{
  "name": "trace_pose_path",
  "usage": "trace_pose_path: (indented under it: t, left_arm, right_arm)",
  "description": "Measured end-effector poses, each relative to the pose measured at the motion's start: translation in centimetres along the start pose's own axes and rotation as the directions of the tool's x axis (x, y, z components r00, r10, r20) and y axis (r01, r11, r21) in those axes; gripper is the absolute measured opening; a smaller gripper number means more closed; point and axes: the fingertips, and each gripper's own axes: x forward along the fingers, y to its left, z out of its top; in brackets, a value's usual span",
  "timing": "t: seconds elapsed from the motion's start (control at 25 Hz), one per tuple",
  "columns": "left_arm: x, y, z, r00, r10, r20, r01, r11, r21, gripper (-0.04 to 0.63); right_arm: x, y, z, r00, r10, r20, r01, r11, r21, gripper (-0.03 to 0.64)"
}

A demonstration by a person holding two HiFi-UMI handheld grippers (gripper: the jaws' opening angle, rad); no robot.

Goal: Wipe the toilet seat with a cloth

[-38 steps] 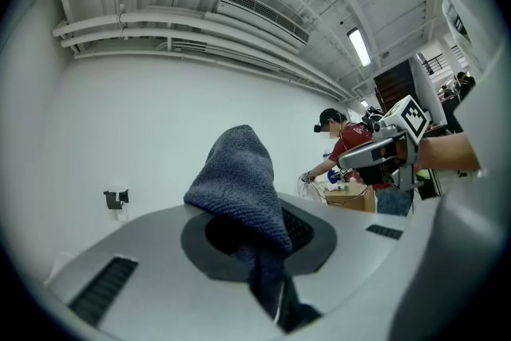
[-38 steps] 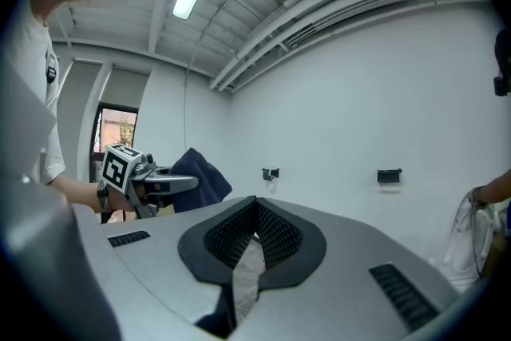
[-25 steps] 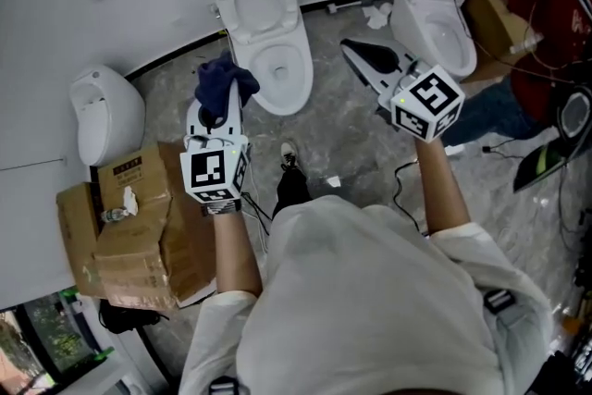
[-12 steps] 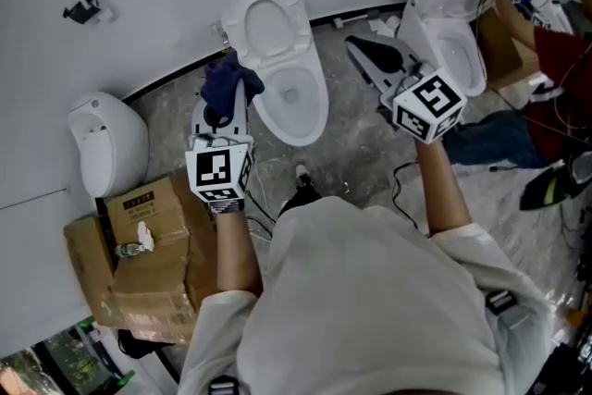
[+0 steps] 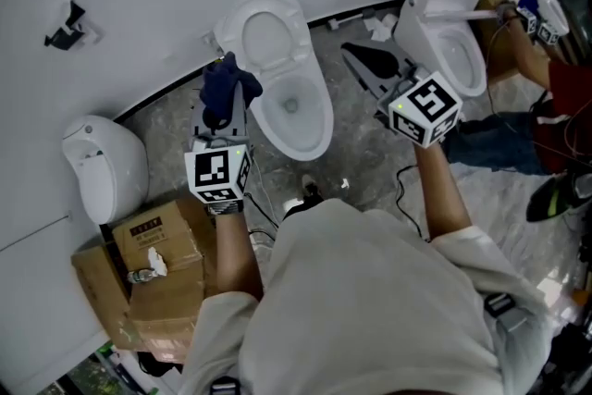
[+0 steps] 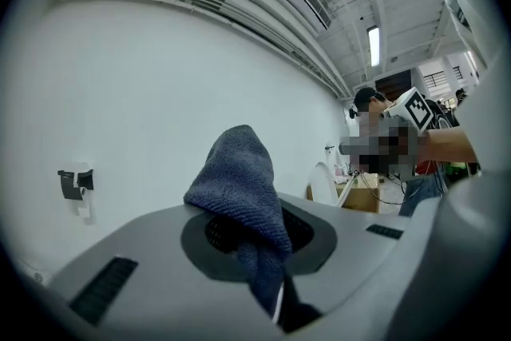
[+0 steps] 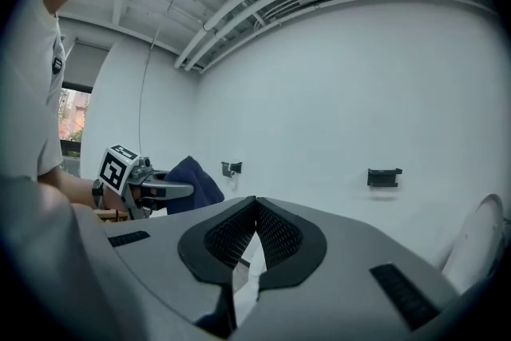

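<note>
A white toilet (image 5: 294, 102) stands against the wall with its lid up and its seat (image 5: 315, 120) down. My left gripper (image 5: 225, 99) hovers just left of the bowl, shut on a dark blue cloth (image 5: 228, 88) that bunches up out of its jaws (image 6: 242, 196). My right gripper (image 5: 359, 60) is held up to the right of the toilet, shut with nothing between its pads (image 7: 254, 239). The left gripper with the blue cloth (image 7: 196, 184) shows at the left of the right gripper view.
A second toilet (image 5: 444, 28) stands at the right, where another person (image 5: 532, 79) works. A white urinal (image 5: 102, 164) lies at the left, with cardboard boxes (image 5: 153, 277) below it. A black bracket (image 5: 60, 28) is fixed on the wall. Cables lie on the grey floor.
The view has shifted, so the toilet now sits lower and closer. Both grippers keep their hold and stance, the left one still beside the bowl with the cloth.
</note>
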Motion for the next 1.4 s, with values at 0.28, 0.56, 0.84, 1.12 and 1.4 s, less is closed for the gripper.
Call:
trace_pose_path:
  t: [0.28, 0.56, 0.84, 1.12, 1.4]
  left_arm:
    - [2.6, 1.9, -1.7, 0.998, -0.047, -0.03, 0.047, 0.999, -0.003, 0.04]
    - [5.8, 3.3, -2.5, 0.998, -0.055, -0.039, 0.056, 0.998, 0.015, 0.04]
    - [10.3, 4.7, -4.2, 0.997, -0.034, -0.076, 0.033, 0.999, -0.011, 0.04]
    - [14.7, 5.5, -6.7, 0.991, -0.026, -0.129, 0.024, 1.0, -0.02, 0.04]
    - [19.8, 7.3, -10.4, 0.983, -0.017, -0.183, 0.012, 1.0, -0.025, 0.04]
  right_arm:
    - [1.6, -2.7, -1.1, 0.994, -0.111, -0.008, 0.111, 0.993, 0.041, 0.028]
    - [3.3, -3.7, -2.5, 0.995, -0.104, 0.0, 0.104, 0.991, 0.087, 0.028]
    - [6.0, -6.5, -4.7, 0.994, -0.107, -0.029, 0.109, 0.99, 0.087, 0.028]
    - [8.1, -9.1, -6.2, 0.999, -0.034, -0.003, 0.034, 0.983, 0.179, 0.028]
    - [10.2, -12.2, -9.3, 0.996, -0.053, -0.074, 0.066, 0.982, 0.174, 0.029]
